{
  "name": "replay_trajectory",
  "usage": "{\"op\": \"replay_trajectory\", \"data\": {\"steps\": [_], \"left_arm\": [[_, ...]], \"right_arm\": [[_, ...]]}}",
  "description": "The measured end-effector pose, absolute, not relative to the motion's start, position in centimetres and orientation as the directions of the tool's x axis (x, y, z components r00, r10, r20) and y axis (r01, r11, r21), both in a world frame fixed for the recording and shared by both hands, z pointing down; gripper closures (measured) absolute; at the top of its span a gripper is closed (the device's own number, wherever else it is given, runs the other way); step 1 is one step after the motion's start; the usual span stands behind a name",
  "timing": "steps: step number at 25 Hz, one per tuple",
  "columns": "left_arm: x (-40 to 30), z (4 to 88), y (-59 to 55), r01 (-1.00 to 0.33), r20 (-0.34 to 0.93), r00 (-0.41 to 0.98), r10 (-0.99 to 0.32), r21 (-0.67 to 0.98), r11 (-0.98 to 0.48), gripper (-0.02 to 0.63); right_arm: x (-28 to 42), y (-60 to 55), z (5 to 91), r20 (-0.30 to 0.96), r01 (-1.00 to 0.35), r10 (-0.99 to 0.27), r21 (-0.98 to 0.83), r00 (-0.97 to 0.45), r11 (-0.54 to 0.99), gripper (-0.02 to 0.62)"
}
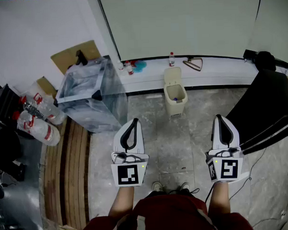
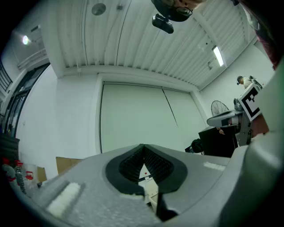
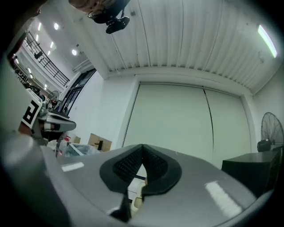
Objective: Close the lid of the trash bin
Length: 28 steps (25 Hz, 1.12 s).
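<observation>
A small cream trash bin [image 1: 175, 98] stands on the tiled floor against a low white ledge, its lid [image 1: 172, 75] raised upright behind the opening. Both grippers are held out level, well short of the bin. My left gripper [image 1: 135, 121] is to the bin's lower left, my right gripper [image 1: 218, 117] to its lower right. Each has its jaws shut tip to tip with nothing between them. In the left gripper view the closed jaws [image 2: 143, 147] frame a sliver of the bin [image 2: 151, 191]. In the right gripper view the closed jaws [image 3: 142, 147] also frame a sliver of the bin [image 3: 136, 198].
A clear plastic crate [image 1: 89, 97] stands left of the bin, with large water bottles [image 1: 38, 121] and cardboard [image 1: 76, 55] beyond it. A black cabinet [image 1: 266, 108] fills the right. Small bottles [image 1: 172, 59] and a hanger [image 1: 193, 63] rest on the ledge [image 1: 218, 69]. My feet [image 1: 170, 186] are below.
</observation>
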<state>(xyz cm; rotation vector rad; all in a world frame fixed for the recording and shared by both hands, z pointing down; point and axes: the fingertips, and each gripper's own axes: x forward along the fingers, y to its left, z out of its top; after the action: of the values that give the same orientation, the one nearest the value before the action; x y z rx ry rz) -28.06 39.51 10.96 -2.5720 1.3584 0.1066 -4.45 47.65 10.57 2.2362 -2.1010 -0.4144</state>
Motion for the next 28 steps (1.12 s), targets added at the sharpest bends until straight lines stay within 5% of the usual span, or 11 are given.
{"op": "replay_trajectory", "data": {"steps": [16, 28], "left_arm": [[-32.2, 12.8, 36.3, -0.79, -0.173, 0.613, -0.771, -0.122, -0.6, 0.614], [-28.0, 14.6, 29.9, -0.787, -0.127, 0.615, -0.778, -0.147, -0.599, 0.614]], "right_arm": [[-9.6, 45.3, 11.7, -0.18, -0.976, -0.981, 0.186, 0.076, -0.11, 0.596], [-4.9, 38.8, 13.7, -0.147, -0.981, -0.986, 0.164, 0.079, -0.103, 0.595]]}}
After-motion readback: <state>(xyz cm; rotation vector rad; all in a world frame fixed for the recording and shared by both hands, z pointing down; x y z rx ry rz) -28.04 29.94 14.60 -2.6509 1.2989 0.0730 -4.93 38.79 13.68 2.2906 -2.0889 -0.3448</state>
